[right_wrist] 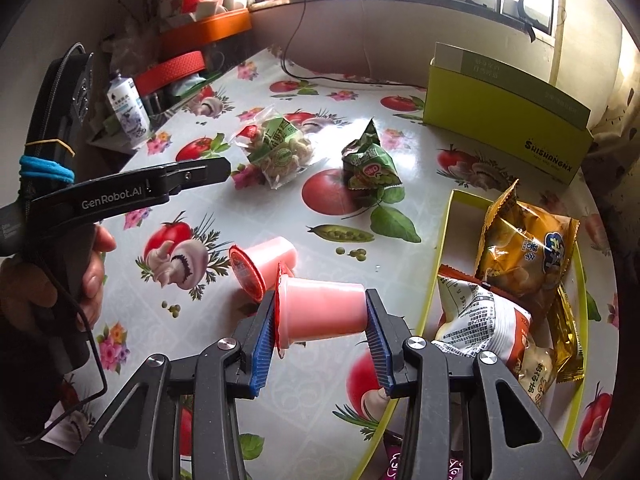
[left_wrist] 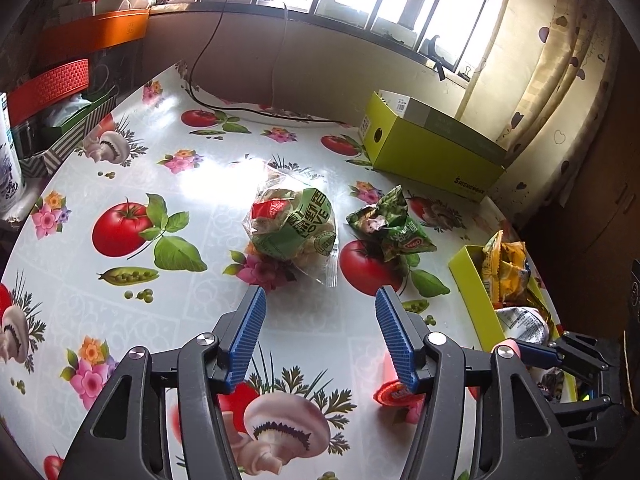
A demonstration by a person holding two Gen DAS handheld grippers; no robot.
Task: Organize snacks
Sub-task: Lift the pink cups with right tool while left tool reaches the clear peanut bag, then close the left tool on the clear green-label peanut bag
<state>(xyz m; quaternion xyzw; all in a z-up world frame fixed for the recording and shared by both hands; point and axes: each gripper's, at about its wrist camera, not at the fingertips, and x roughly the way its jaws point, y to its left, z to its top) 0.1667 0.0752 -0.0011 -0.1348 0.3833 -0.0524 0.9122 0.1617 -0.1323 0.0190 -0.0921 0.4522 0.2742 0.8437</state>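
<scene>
Right claw [right_wrist: 320, 312] grips a pink jelly cup [right_wrist: 320, 312] sideways, pads on lid & base, above the surface [right_wrist: 280, 216], next to the green tray [right_wrist: 444, 240] w/ chip bags [right_wrist: 524, 256]. Second jelly cup [right_wrist: 262, 266] lies just behind. Left claw [left_wrist: 318, 312] wide, nothing in it, near the nut bag [left_wrist: 294, 226].

Two snack bags [right_wrist: 320, 148] lie left of the tray [right_wrist: 448, 240] holding packets [right_wrist: 524, 248].
</scene>
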